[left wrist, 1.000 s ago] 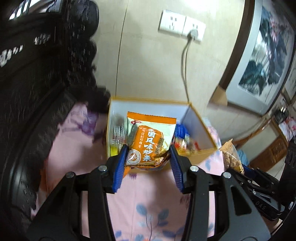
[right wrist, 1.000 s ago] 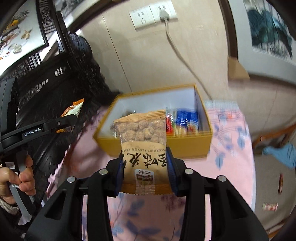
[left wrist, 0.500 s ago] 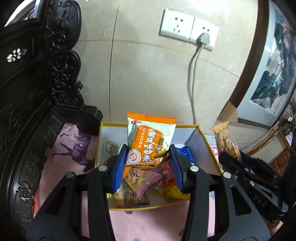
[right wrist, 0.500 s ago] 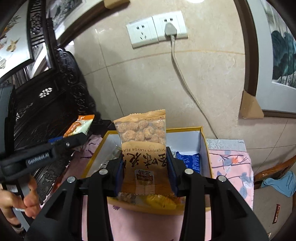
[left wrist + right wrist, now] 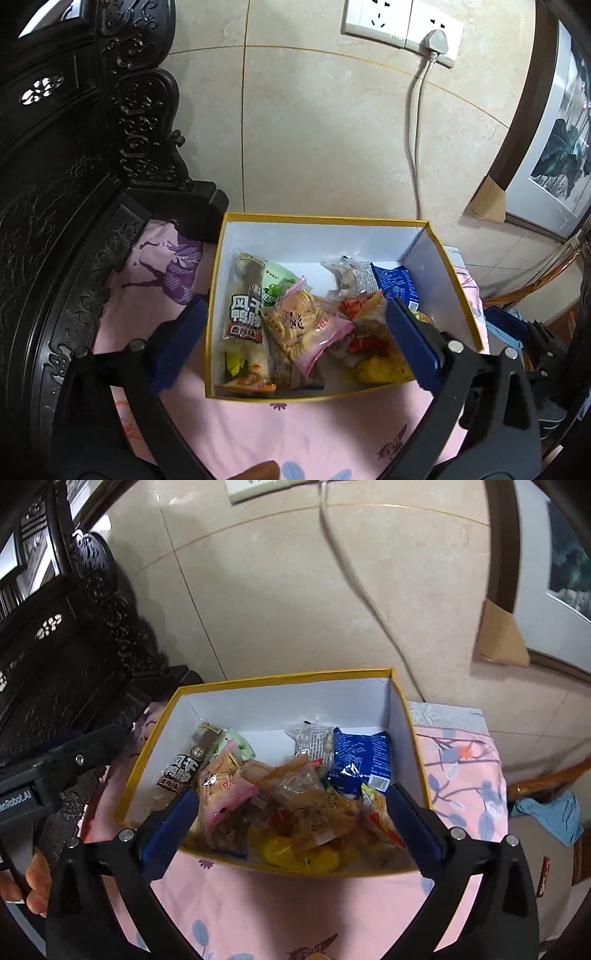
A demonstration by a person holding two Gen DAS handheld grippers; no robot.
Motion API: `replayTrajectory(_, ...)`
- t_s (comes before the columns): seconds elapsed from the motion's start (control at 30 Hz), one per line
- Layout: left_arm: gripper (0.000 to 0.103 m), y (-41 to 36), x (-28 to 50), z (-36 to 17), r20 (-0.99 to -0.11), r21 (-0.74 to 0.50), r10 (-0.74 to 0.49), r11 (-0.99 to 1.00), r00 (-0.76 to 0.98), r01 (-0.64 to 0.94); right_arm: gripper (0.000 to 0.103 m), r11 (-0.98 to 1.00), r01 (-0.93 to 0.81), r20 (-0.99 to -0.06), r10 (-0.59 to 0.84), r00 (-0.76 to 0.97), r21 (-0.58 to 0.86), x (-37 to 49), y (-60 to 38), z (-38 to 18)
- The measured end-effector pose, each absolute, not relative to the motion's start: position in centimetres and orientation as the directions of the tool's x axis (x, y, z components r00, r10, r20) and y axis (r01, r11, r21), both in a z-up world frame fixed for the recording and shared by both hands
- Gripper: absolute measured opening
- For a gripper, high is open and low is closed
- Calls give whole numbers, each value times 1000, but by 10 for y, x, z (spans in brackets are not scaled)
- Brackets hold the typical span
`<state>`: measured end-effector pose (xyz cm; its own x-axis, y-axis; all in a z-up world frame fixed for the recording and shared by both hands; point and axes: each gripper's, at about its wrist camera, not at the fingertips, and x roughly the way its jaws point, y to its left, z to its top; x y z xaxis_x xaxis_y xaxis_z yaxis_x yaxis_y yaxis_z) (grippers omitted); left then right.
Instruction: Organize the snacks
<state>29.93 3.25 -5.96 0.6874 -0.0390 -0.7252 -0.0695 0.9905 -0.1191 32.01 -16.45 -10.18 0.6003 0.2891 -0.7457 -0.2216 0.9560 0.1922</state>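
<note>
Left wrist view: the left tongs (image 5: 295, 325) hover low over the near edge of a yellow-rimmed box (image 5: 325, 218), tilted down into it, spread wide and holding nothing. One blue pad sits outside the box's left wall, the other over the snacks near the right wall. The box stands on a pink floral cloth (image 5: 332, 435) covering the tabletop, pushed close to a tiled wall (image 5: 325, 140).

Right wrist view: the right tongs (image 5: 291, 812) hang above the box's (image 5: 280, 674) near rim, likewise parted wide and empty, both pads framing the heap of packets. At the left edge the other gripper's black body carries the lettering "enRobot.AI" (image 5: 14, 801), held by a hand (image 5: 33, 882) whose fingers wrap its grip.

The snacks lie loose inside the box. A long pack with bold white Chinese characters on black (image 5: 245, 314) lies along the left wall. Beside it is a pink-edged clear bag of round crackers (image 5: 303, 328), with a green-and-white packet (image 5: 279, 284) behind. A blue packet with fine white print (image 5: 360, 764) leans toward the right wall; its text is too small to read. A clear wrapper with black print (image 5: 312, 740) lies next to it. Yellow and red wrappers (image 5: 299, 853) fill the near right corner.

A carved dark wooden cabinet (image 5: 74, 184) stands left of the box, and a white socket with a plugged cord (image 5: 436, 40) is on the wall above.
</note>
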Motion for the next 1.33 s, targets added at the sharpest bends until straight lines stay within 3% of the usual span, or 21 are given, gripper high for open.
replayTrajectory(1.0,99,22,260,-34,-682,-60,-12,997,731,-40,102,963,-217,-746,260,613,157,276,-167,-84)
replayTrajectory(1.33,99,27,264,-39,-712,-63,-3,996,702,-59,102,964,-215,-751,258,608,157,276,-165,-86)
